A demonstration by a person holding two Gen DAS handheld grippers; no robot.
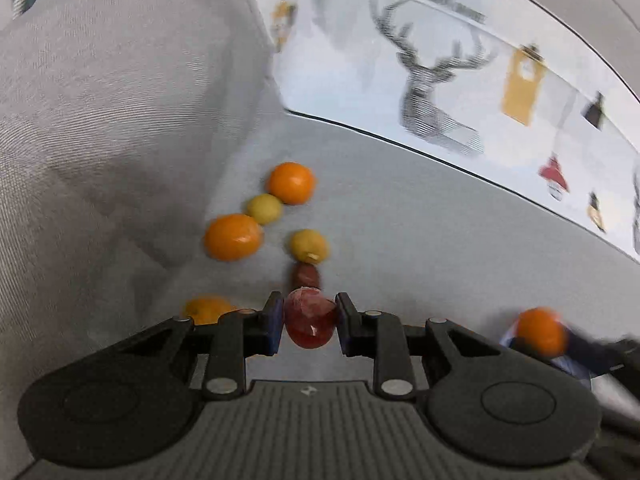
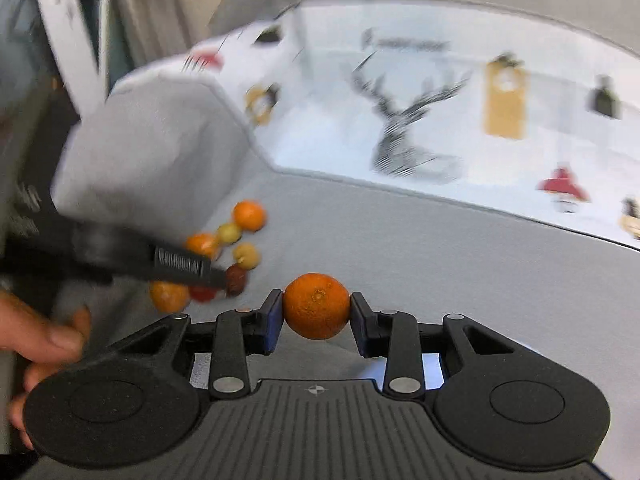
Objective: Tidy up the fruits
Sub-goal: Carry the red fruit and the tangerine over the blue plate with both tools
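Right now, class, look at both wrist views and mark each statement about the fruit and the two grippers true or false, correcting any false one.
1. The left gripper is clamped on a red fruit. True.
2. The right gripper is empty. False: it is shut on an orange.
3. Loose fruit lies on the grey cushion beside a grey pillow. True.
4. All the loose fruit is orange in colour. False: two yellow-green fruits and a dark red fruit lie among the oranges.
5. The pillow behind carries a cat picture. False: the white pillow shows a stag's head.
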